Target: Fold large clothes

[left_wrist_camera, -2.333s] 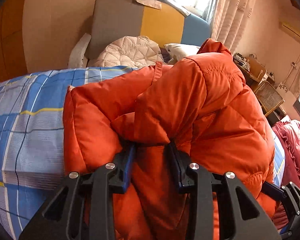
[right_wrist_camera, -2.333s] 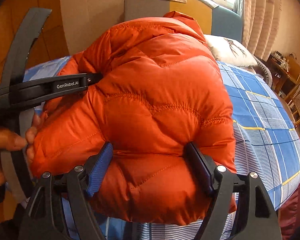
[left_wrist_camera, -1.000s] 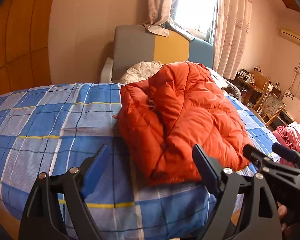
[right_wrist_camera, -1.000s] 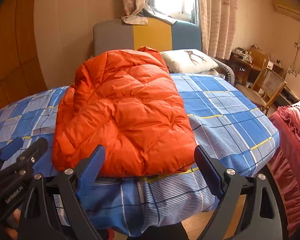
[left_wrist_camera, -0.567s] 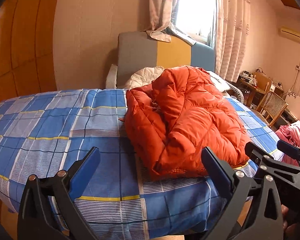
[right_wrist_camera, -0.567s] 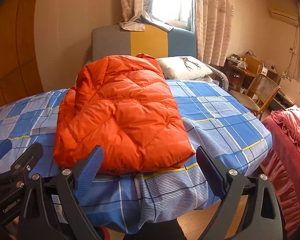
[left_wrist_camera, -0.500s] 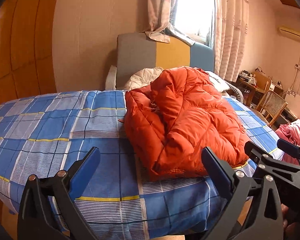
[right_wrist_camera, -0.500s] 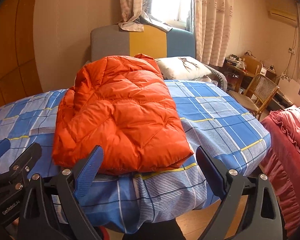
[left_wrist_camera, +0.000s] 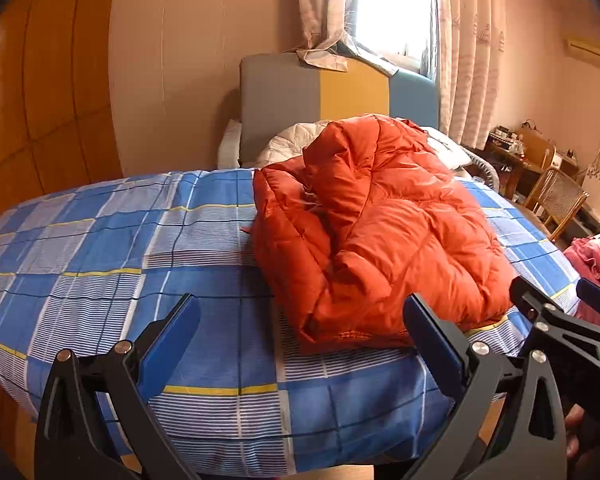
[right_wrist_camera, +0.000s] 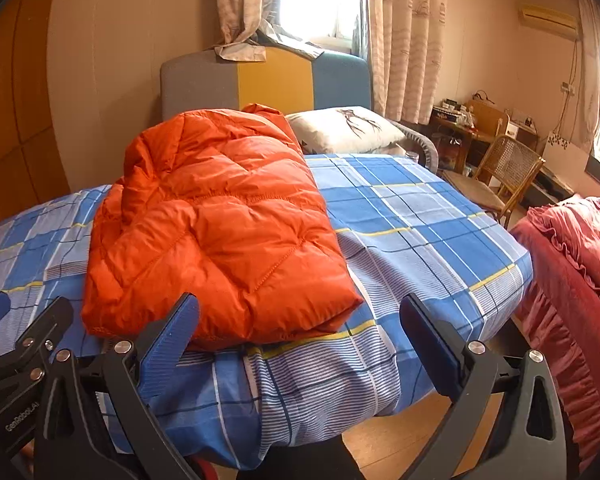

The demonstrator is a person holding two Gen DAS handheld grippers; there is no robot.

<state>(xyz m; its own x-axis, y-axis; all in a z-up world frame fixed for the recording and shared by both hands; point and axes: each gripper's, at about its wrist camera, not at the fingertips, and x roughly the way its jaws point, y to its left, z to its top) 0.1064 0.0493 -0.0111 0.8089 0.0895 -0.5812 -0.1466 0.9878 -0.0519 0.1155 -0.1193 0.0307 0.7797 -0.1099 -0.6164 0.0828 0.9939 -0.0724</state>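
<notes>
An orange puffer jacket [left_wrist_camera: 376,232] lies folded in a bundle on the blue plaid bed [left_wrist_camera: 112,256]; it also shows in the right wrist view [right_wrist_camera: 216,232]. My left gripper [left_wrist_camera: 300,322] is open and empty, held back from the bed's near edge, short of the jacket. My right gripper [right_wrist_camera: 300,320] is open and empty, also off the near edge, in front of the jacket's hem. Each gripper shows at the edge of the other's view.
A grey, yellow and blue headboard [left_wrist_camera: 336,104] stands at the far end with a white quilt [left_wrist_camera: 288,144] and a pillow [right_wrist_camera: 344,128]. A wicker chair [right_wrist_camera: 504,168] and a desk stand right. A red ruffled cover [right_wrist_camera: 580,264] lies at the right.
Both grippers let go of the jacket and opened, then drew back from the bed. The jacket now rests folded on the bed. In the last half second little has moved.
</notes>
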